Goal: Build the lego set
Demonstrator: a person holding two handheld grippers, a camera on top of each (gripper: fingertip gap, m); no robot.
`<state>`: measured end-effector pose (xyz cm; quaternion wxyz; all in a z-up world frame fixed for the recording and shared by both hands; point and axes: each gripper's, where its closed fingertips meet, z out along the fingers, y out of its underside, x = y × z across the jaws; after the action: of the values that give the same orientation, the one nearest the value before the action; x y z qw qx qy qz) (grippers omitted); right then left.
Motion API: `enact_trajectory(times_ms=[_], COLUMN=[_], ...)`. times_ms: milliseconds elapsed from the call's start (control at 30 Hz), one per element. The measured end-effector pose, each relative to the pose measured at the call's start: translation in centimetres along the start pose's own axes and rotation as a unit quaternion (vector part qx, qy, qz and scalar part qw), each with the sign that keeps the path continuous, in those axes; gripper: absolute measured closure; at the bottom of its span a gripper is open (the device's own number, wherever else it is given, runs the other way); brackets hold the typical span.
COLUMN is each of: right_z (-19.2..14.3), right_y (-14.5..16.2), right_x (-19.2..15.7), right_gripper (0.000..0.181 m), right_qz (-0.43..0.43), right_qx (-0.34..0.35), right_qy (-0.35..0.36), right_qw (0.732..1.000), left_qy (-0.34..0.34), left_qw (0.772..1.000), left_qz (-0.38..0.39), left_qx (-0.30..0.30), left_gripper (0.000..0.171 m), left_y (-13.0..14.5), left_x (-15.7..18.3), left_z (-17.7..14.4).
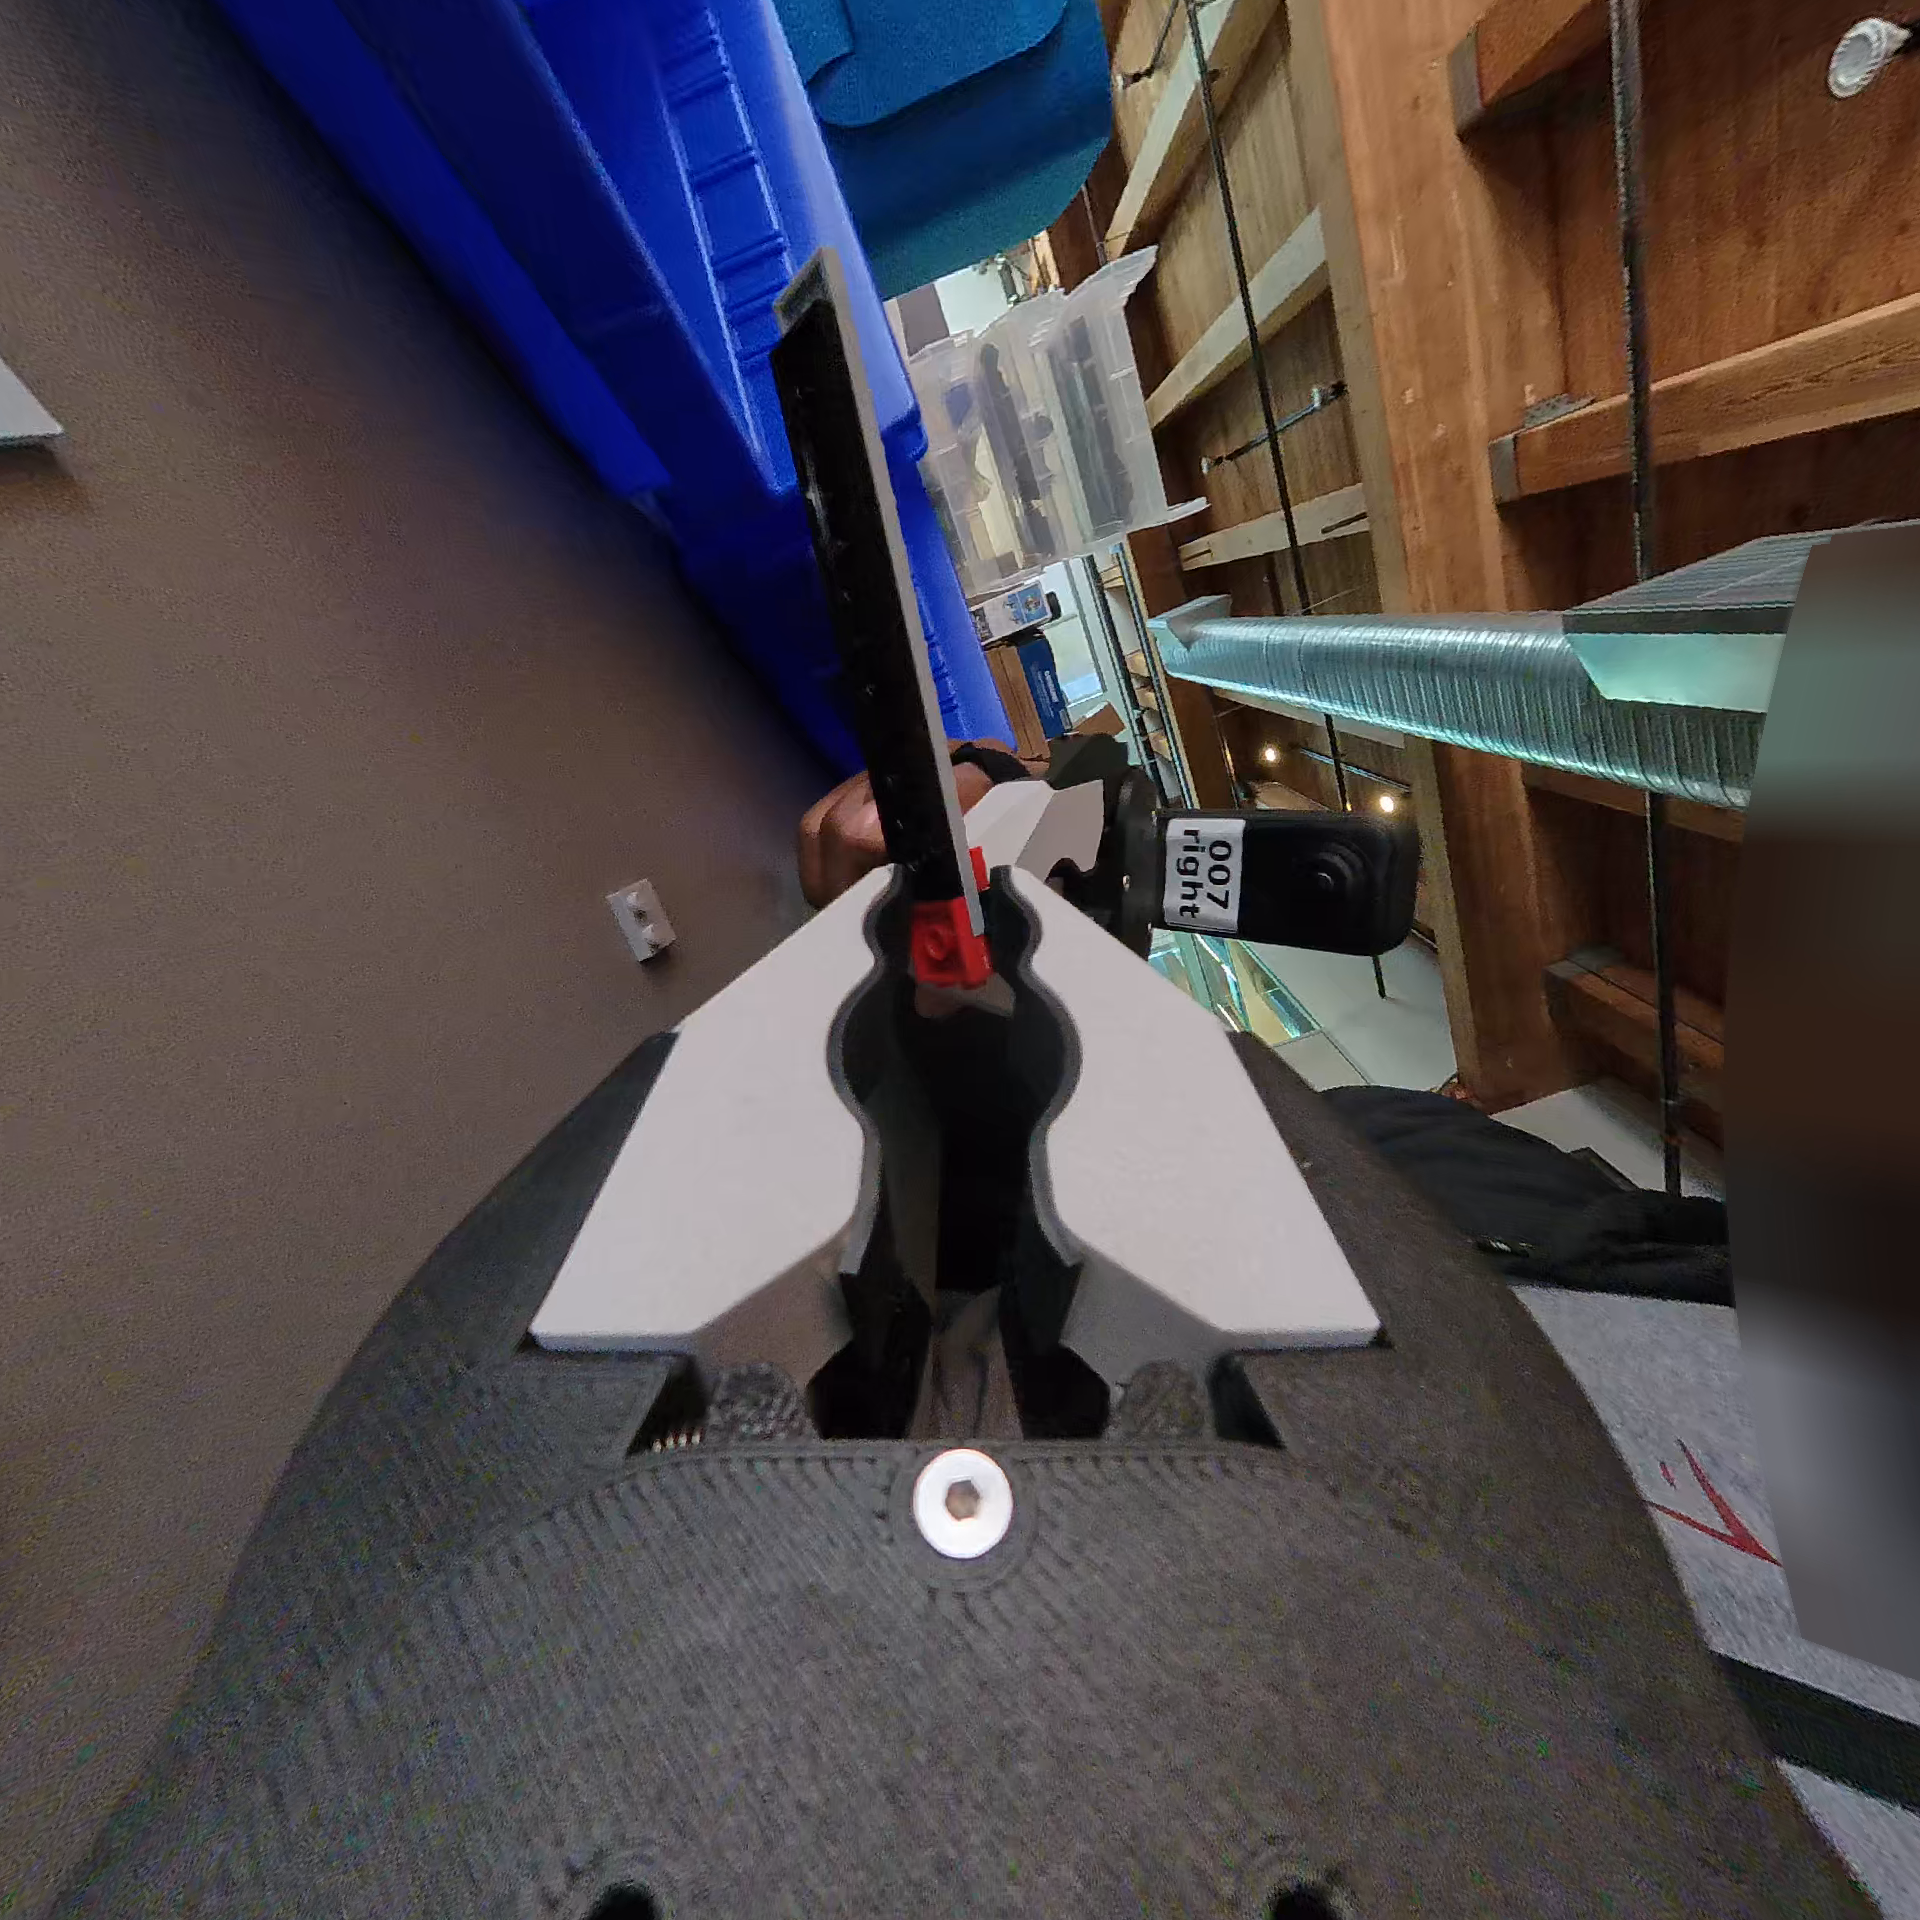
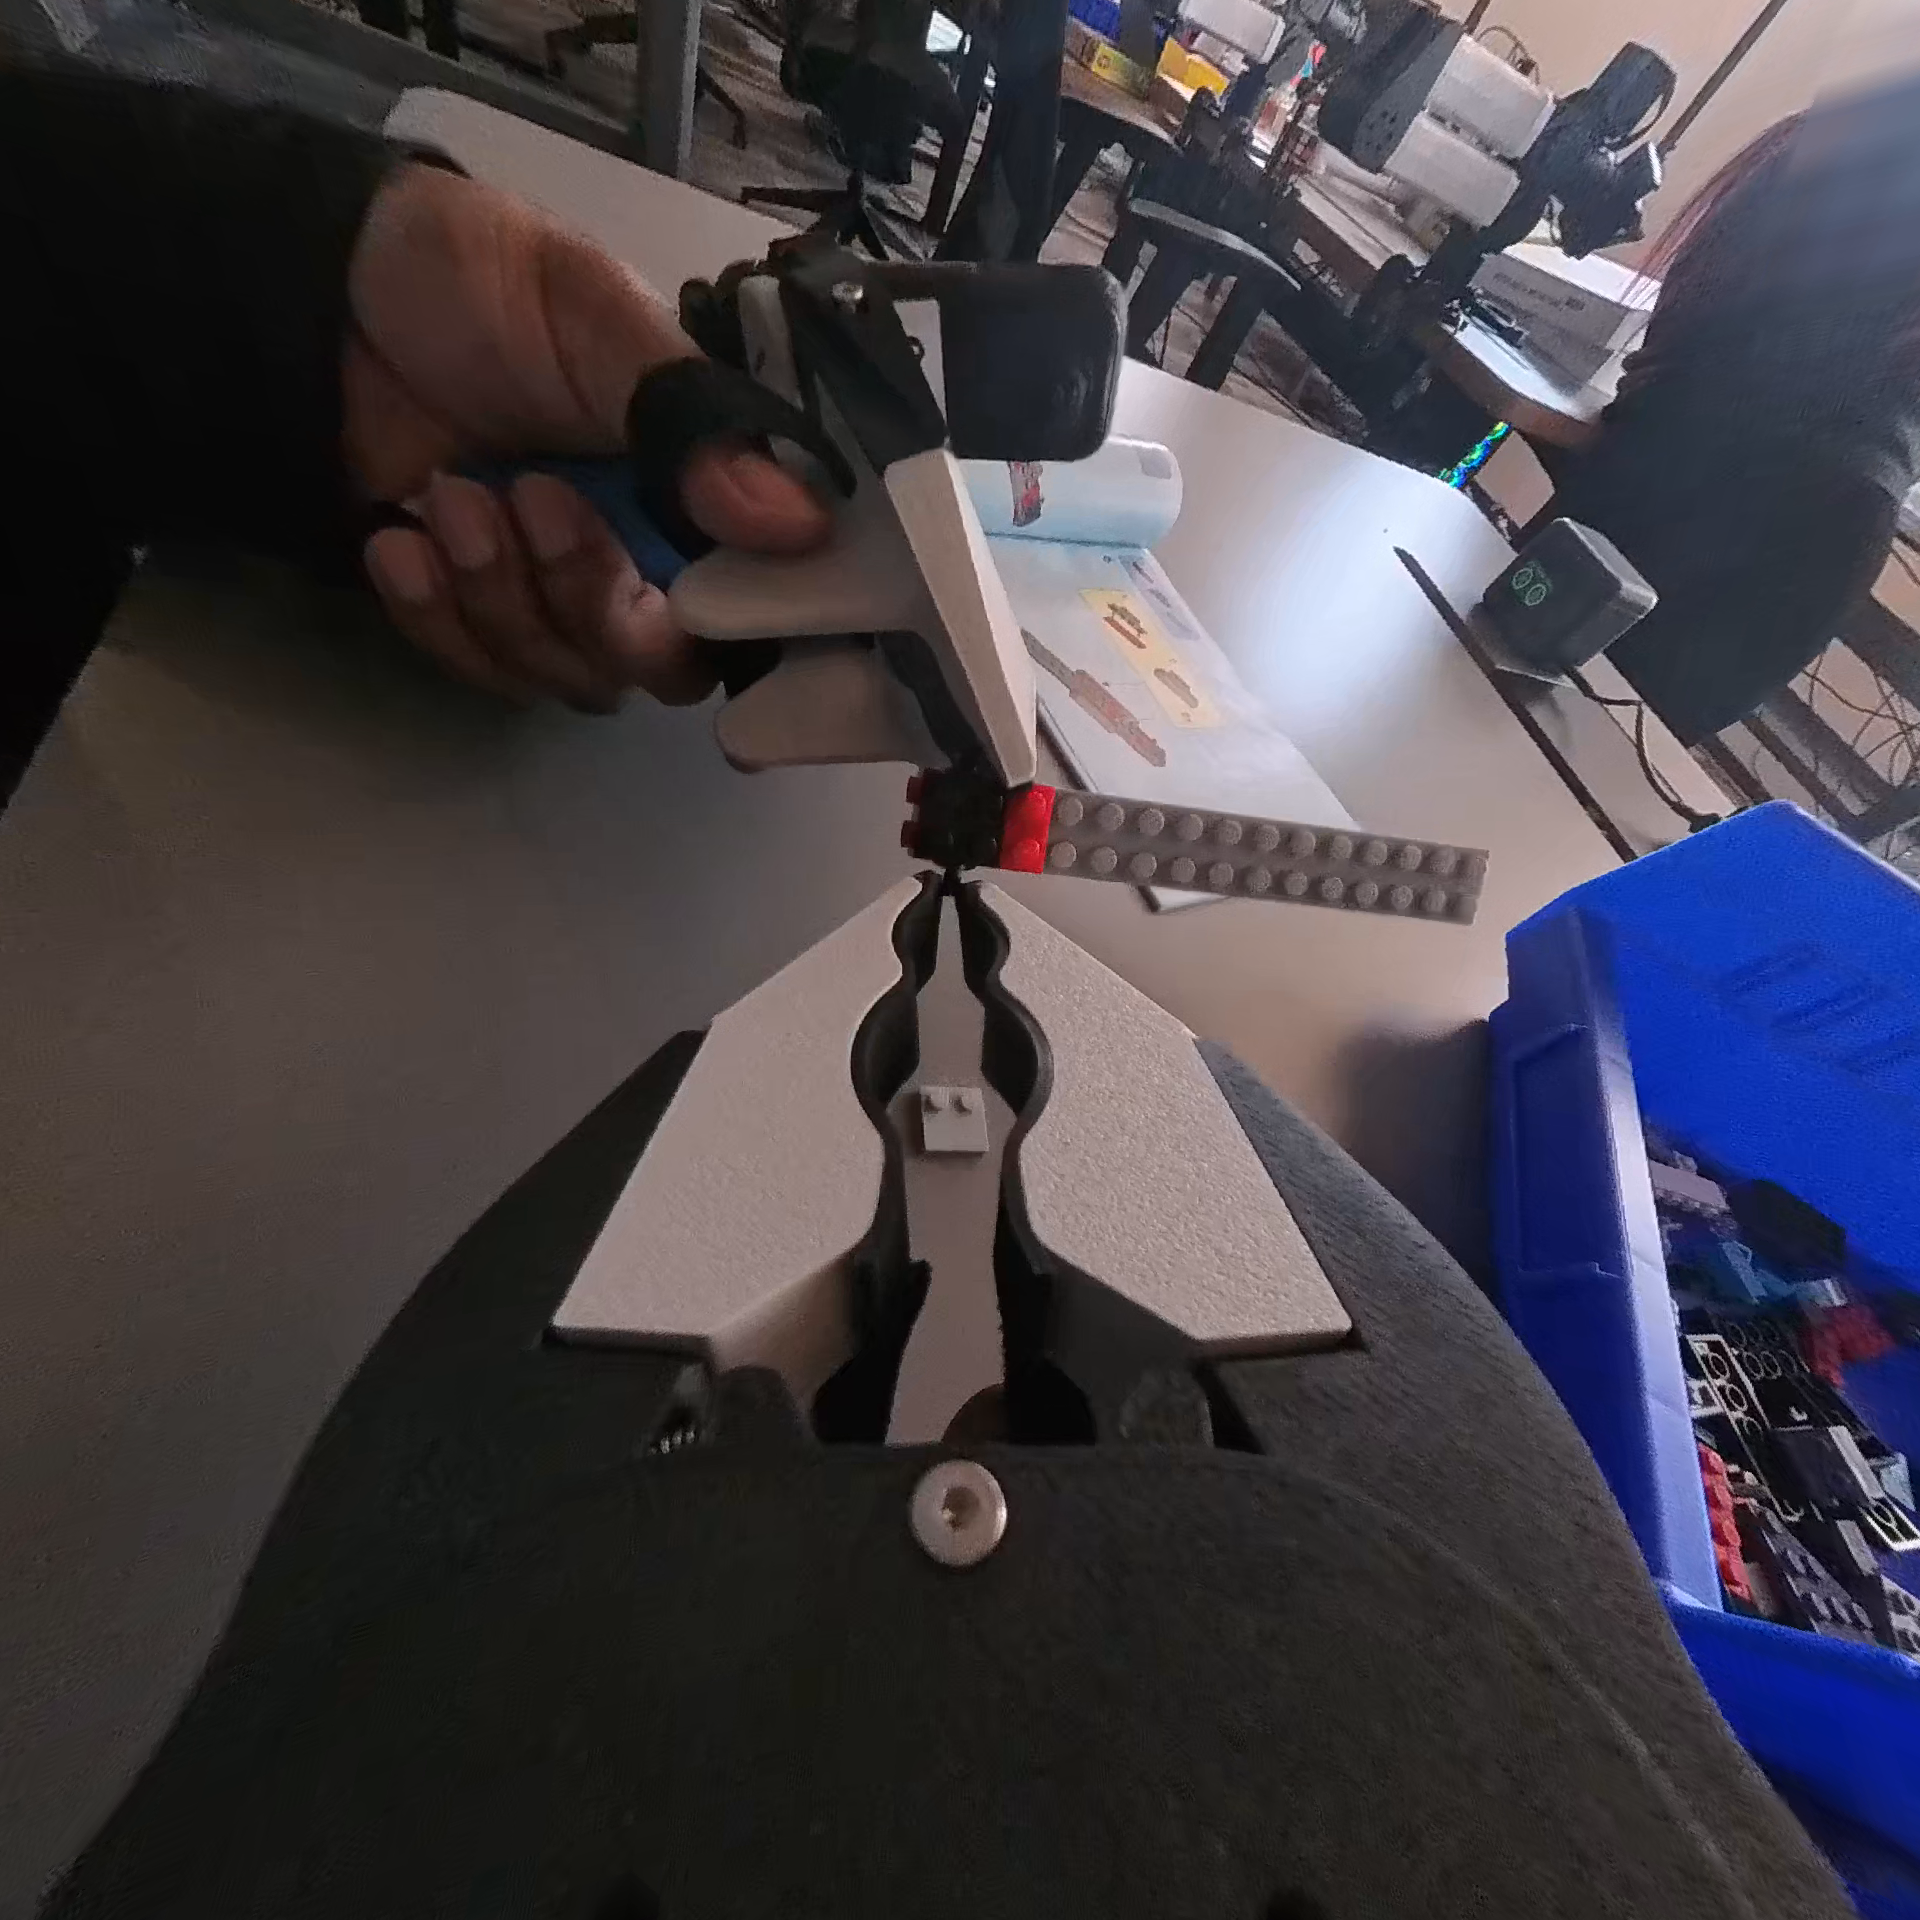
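Observation:
My left gripper (image 1: 940,904) is shut on one end of a lego assembly and holds it above the table. The assembly is a long grey studded plate (image 2: 1247,852) with a black underside (image 1: 862,582), a red brick (image 2: 1023,826) and black bricks (image 2: 956,821) at the gripped end. In the right wrist view the left gripper (image 2: 977,779) comes down from above, held by a hand (image 2: 499,416). My right gripper (image 2: 951,894) is shut, its tips just under the black bricks. I cannot tell whether it pinches anything.
A blue bin (image 2: 1662,1039) of loose bricks (image 2: 1818,1403) stands at the right. An open instruction booklet (image 2: 1195,665) lies beyond the assembly. A small grey plate (image 2: 951,1127) lies on the grey table (image 2: 312,935). A black device (image 2: 1569,603) sits at the far edge. The grippers are tip to tip, or close to it.

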<state>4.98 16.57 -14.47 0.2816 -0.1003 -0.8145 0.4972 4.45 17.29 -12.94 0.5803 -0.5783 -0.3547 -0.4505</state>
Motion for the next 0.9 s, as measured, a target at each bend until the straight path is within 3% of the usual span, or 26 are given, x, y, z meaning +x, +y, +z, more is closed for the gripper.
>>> enact_trajectory(times_ms=[200,367,600,900], right_z=[0.1,0.1,0.1,0.5], right_y=[-0.3,-1.3,-1.0,-0.3], right_x=[0.0,0.2,0.4,-0.2], right_gripper=[0.164,0.156,0.167,0.168], right_qz=[0.007,0.025,0.006,-0.01], right_qx=[0.009,0.034,0.025,0.005], right_qy=[0.003,0.006,0.017,0.002], right_qw=[1.0,0.999,1.0,1.0], left_qy=[0.057,0.066,0.021,-0.01], left_qw=[0.998,0.997,0.999,0.999], left_qz=[0.003,0.008,0.023,0.031], left_qx=[0.023,0.027,0.012,-0.019], left_gripper=[0.158,0.157,0.157,0.157], left_y=[-0.7,-0.8,-0.5,0.0], left_x=[1.6,1.9,0.8,-0.1], left_z=[-0.3,-0.4,0.0,-0.3])
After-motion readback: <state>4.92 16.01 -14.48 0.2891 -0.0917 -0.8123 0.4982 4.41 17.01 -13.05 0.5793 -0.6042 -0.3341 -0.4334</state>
